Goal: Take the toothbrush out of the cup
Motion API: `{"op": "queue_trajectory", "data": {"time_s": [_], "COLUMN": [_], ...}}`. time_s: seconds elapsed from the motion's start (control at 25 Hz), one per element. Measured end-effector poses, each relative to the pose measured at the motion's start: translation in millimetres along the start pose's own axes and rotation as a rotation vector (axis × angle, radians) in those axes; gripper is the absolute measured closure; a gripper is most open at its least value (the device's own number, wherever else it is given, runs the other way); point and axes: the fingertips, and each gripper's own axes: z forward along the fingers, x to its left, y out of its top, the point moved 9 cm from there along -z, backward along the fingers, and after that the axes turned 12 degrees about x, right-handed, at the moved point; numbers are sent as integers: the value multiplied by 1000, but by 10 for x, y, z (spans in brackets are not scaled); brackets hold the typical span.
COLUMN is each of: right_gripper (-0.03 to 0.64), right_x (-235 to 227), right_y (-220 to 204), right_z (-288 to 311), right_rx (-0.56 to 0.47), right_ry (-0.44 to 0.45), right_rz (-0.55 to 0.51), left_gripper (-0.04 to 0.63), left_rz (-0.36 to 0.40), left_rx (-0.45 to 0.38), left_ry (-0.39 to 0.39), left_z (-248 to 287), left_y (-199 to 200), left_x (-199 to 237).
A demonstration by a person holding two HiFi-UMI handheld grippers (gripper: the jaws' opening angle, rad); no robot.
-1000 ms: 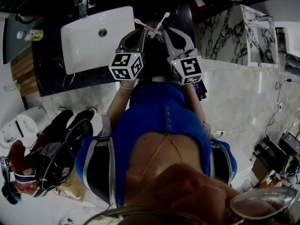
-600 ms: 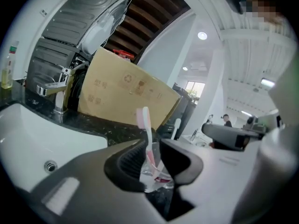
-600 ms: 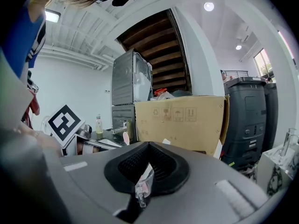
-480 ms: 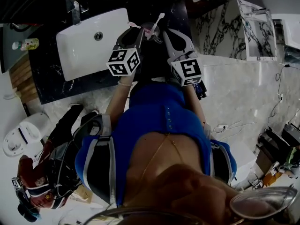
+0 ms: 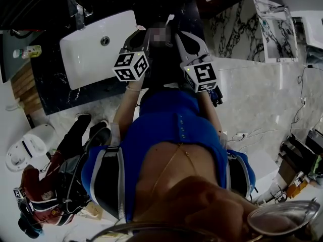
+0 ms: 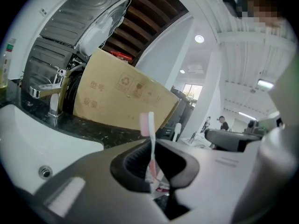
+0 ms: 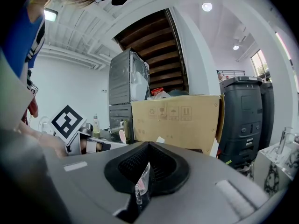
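Toothbrush (image 6: 150,139), pink, stands nearly upright at the centre of the left gripper view. Its head rises clear above the jaws and its handle runs straight down between them. The left gripper (image 6: 152,167) is clamped on that handle, pads pressed to either side. A second, white toothbrush (image 6: 177,130) shows just behind and to the right, untouched.

The right gripper (image 7: 145,171) is clenched too, pinching a thin sliver of clear plastic at the lower centre of its own view. That sliver is, by all appearances, the rim of the cup (image 7: 141,178). From that side the pink brush head shows at centre left, beside the left gripper's marker cube.

In the head view both grippers meet tip to tip at the top centre of the frame, just right of the white sink (image 5: 96,44). The spot between their tips is blurred over, so how much handle sits in the cup cannot be told there.

What counts for the move ahead is that the brush's long axis points up the frame, away from the cup held below. The left gripper already has the brush, so a pull along that axis, with the right gripper steadying the cup, looks the likely way out.
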Motion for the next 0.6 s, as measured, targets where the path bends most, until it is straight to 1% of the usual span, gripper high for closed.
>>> {"op": "queue_trajectory", "data": {"time_s": [0.36,0.6], "right_gripper": [615,615], "right_x": [-17,-22], "right_y": [13,25], "right_z": [-52,-45], "right_rx": [-7,-5], "right_ry": [16,36], "right_rz": [-3,-14], "left_gripper": [574,574], "left_rz": [37,79], "left_rx": [-59,-109], "left_ry": [-6,31], "left_z": [-195,-429], "left_y": [173,290], "left_x": [-88,-144]}}
